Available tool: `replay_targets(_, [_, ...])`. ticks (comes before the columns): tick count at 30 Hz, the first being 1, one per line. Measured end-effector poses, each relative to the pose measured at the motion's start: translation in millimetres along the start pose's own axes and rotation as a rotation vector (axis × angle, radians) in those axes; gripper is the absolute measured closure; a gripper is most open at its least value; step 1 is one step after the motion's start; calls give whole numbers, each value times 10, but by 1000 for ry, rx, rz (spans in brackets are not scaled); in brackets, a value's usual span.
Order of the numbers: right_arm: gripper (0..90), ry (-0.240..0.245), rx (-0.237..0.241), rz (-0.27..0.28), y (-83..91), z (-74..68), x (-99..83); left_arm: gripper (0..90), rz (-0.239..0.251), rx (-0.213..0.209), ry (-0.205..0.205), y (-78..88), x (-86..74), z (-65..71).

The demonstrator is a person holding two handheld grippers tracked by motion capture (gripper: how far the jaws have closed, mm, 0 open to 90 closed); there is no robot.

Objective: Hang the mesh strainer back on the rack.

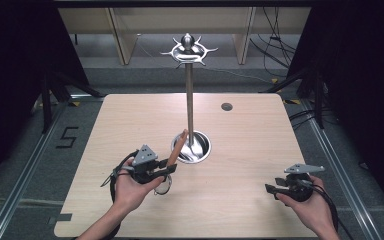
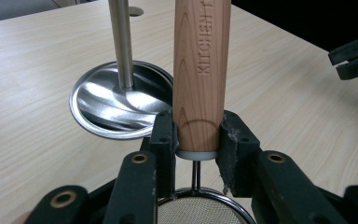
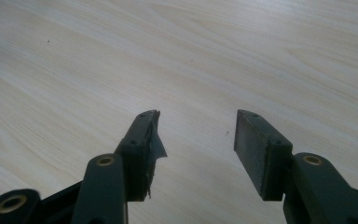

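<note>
The left tool [image 1: 167,167] pinches a small strainer by its wooden handle [image 2: 200,74], both pads pressed against the lower end of the wood just above the white collar. The handle's long axis runs away from the tool toward the far side of the surface [image 1: 240,145], tilted upward, with its free end reaching beside the metal pole [image 1: 189,100] of a hook stand. The mesh bowl [image 2: 200,207] of the strainer sits on the near side of the jaws, close to the person's left hand [image 1: 130,190]. The stand's shiny round base [image 2: 107,105] rests on the surface just beyond and to the left of the handle in the left gripper view. The right tool [image 3: 198,130] is spread apart, holding nothing, above bare wood grain near the right edge.
</note>
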State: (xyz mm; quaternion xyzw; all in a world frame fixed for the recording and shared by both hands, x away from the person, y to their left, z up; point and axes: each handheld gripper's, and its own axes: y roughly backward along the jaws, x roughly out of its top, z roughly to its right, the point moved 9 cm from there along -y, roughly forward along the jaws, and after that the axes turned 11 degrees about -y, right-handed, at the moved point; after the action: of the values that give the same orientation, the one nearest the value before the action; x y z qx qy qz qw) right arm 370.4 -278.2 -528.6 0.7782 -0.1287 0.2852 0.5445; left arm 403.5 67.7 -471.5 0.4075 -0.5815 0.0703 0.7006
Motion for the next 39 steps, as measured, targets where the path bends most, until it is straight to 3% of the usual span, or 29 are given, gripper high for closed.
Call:
replay_targets(2, [505, -1, 2, 27, -18, 4, 18, 687, 12, -1, -2, 3, 15, -11])
replay_targets(9, [502, 3, 24, 14, 8, -14, 23, 687, 7, -4, -2, 20, 33, -19])
replay_targets(12, [499, 11, 20, 23, 4, -9, 38, 687, -1, 15, -7, 34, 41, -29])
replay_targets(14, [496, 6, 23, 14, 3, -31, 27, 687, 16, 17, -10, 53, 76, -47])
replay_targets(17, [495, 45, 17, 45, -20, -10, 47, 687, 27, 44, 3, 80, 115, -64])
replay_targets(22, [494, 31, 16, 19, 5, -29, 26, 687, 55, 66, -18, 128, 191, -68])
replay_targets(23, [494, 49, 14, 48, -8, -17, 49, 687, 63, 78, -17, 158, 218, -76])
replay_targets(25, [495, 57, 10, 49, -6, -14, 51, 687, 80, 81, -16, 185, 249, -82])
replay_targets(28, [498, 22, 12, 30, 13, -36, 36, 687, 104, 95, -12, 226, 294, -107])
replay_targets(34, [498, 63, -2, 57, -2, 6, 58, 687, 128, 117, -3, 281, 347, -154])
replay_targets(35, [498, 43, -2, 39, 14, -5, 46, 687, 123, 126, 2, 289, 341, -157])
replay_targets(39, [498, 42, 3, 36, 20, -27, 42, 687, 129, 129, 4, 303, 349, -165])
